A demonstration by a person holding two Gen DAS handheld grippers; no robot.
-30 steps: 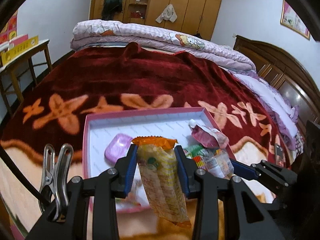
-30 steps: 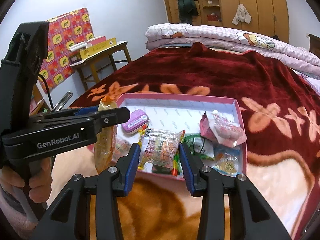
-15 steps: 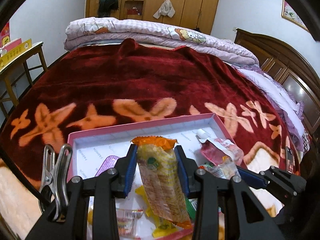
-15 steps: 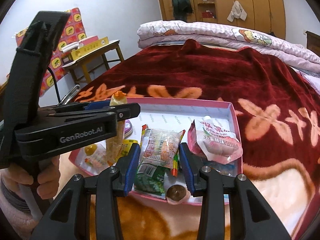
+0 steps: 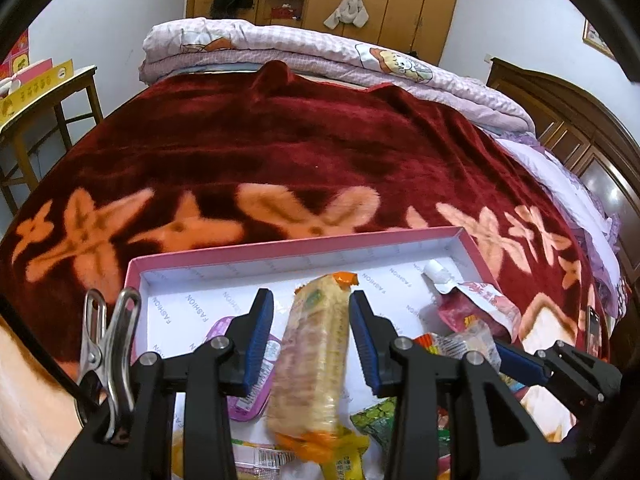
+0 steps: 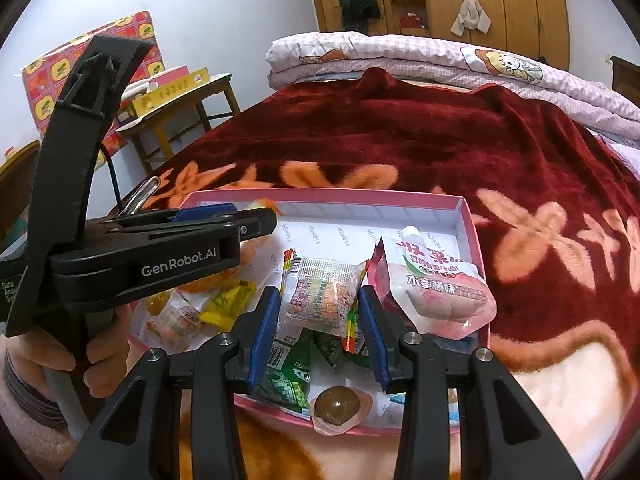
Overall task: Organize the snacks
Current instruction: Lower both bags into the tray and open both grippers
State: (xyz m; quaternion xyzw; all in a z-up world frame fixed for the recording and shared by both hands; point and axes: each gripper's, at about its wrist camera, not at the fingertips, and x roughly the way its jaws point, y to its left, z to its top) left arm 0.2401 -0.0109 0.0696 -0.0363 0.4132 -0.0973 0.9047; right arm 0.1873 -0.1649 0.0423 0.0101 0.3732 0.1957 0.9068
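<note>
Though tilted, cracker pack (image 5: 316,364) lengthwise away

Assorted snack packets (image 6: 320,300) inside pink tray (image 6: 474,232) on bedspread

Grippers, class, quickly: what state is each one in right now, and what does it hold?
Left gripper: jaws apart, cracker pack loose between them, open.
Right gripper: shut on the snack packet.

Pink-rimmed white box (image 6: 468,216); dark red blanket (image 5: 320,140) with orange flowers; pink checked quilt (image 5: 320,48).
</note>
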